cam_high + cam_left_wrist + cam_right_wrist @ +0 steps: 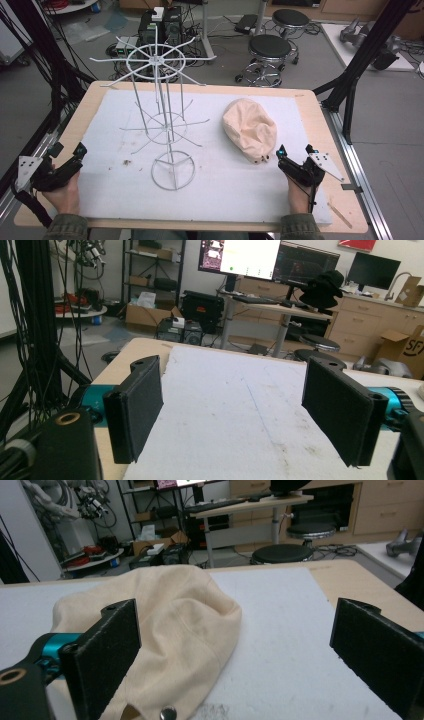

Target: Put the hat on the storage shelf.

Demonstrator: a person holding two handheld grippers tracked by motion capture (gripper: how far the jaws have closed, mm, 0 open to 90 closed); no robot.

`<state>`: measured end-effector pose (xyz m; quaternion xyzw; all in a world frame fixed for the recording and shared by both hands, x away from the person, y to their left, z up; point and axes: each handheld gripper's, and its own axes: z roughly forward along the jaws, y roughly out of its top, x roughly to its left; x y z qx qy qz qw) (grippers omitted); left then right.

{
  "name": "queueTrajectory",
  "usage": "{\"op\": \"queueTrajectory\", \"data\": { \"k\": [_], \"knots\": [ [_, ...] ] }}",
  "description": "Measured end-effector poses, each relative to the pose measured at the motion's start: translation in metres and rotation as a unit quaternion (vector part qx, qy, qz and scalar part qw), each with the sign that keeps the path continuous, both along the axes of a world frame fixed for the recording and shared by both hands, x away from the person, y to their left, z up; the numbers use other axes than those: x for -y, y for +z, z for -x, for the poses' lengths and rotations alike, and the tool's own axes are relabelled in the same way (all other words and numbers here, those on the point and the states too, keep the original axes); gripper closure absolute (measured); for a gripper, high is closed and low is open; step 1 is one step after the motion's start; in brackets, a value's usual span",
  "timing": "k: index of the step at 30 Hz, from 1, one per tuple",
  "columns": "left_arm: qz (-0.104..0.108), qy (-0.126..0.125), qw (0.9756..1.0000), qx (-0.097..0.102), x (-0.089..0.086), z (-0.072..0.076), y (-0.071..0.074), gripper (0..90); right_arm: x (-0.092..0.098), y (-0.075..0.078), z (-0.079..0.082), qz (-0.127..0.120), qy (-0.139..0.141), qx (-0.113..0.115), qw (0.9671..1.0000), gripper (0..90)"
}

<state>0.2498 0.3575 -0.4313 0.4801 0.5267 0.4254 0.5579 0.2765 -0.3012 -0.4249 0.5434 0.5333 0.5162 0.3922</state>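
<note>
White padded table [260,190], lab clutter behind: cream hat [250,129] lies flat on it, right of the wire rack [162,120], nothing hung yet. Right gripper [295,156] just beside the hat, jaws open and empty; left gripper [67,157] idle at the left edge, jaws also open.

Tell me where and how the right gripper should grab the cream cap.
Probably best at the near edge of the cream cap, by the metal snap. The cloth thins there, unlike the bulging crown. The right gripper sits just in front, jaws open, so come straight forward and low over the white pad.
</note>
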Motion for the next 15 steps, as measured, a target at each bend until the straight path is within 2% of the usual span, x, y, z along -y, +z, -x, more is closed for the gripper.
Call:
{"op": "queueTrajectory", "data": {
  "k": [4,9,15],
  "knots": [
    [0.0,-0.002,1.0,0.0,0.002,-0.001,0.0,24.3,-0.002,0.009,-0.006,0.005,-0.004,-0.002,1.0,5.1],
    [0.004,-0.005,1.0,-0.001,0.001,0.002,0.0,24.3,-0.008,0.021,-0.015,0.019,0.011,0.0,0.9998,5.1],
    [0.01,-0.001,0.9999,-0.002,-0.001,0.007,0.0,24.3,-0.012,0.031,-0.025,0.014,0.022,0.0,0.9997,5.1]
  ]
}}
